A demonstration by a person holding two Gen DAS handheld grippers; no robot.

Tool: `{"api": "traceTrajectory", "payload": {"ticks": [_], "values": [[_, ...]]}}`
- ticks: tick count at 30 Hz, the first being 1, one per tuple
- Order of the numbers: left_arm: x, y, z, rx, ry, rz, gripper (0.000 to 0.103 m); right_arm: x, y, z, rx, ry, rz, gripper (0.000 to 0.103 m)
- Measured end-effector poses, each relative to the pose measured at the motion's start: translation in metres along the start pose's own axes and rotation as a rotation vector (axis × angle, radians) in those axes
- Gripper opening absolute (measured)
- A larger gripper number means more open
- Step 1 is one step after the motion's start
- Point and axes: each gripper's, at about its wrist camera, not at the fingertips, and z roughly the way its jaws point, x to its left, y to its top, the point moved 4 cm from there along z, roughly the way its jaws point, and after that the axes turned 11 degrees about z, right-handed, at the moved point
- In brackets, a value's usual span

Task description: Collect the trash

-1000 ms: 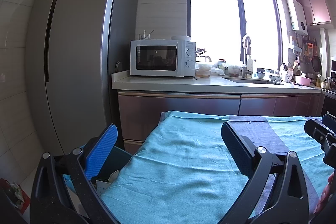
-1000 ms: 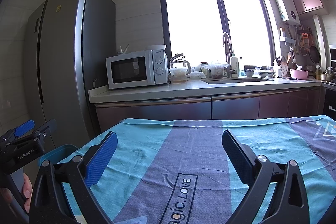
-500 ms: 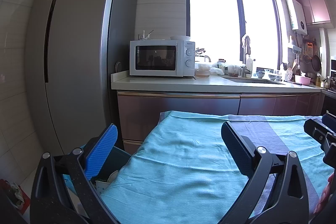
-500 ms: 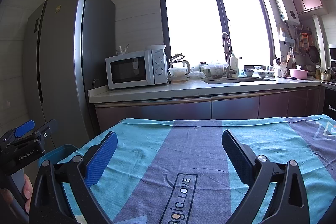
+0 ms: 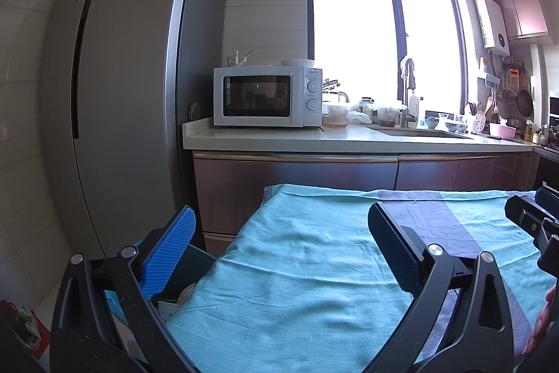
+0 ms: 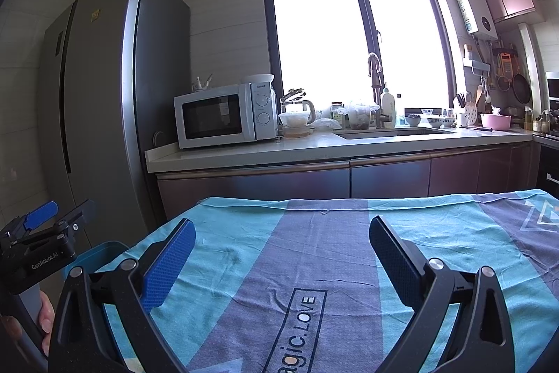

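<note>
Teal plastic bin (image 5: 195, 259) with white scraps of trash (image 5: 174, 301) inside, low at the left table edge. Left gripper (image 5: 279, 247) beside it, jaws spread wide, nothing between them. Turquoise-and-grey cloth (image 6: 314, 254) over the table. Right gripper (image 6: 281, 250) above the cloth, jaws likewise wide apart and empty. White microwave (image 5: 267, 96) on the pale counter (image 5: 349, 142) behind.

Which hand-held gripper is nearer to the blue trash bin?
Left. The left hand-held gripper is beside the blue trash bin; the right hand-held gripper is farther right over the tablecloth.
</note>
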Motion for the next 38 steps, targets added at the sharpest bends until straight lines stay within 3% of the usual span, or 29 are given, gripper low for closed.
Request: {"api": "traceTrajectory", "payload": {"ticks": [29, 32, 38], "values": [[-0.011, -0.004, 0.006, 0.01, -0.023, 0.031, 0.097, -0.008, -0.001, 0.005, 0.014, -0.008, 0.01, 0.096], [-0.013, -0.006, 0.014, 0.053, -0.034, 0.034, 0.097, -0.013, -0.001, 0.007, 0.023, -0.018, 0.014, 0.096], [-0.032, -0.016, 0.061, 0.248, -0.169, 0.052, 0.097, -0.036, -0.001, 0.02, 0.093, -0.082, 0.011, 0.096]]}}
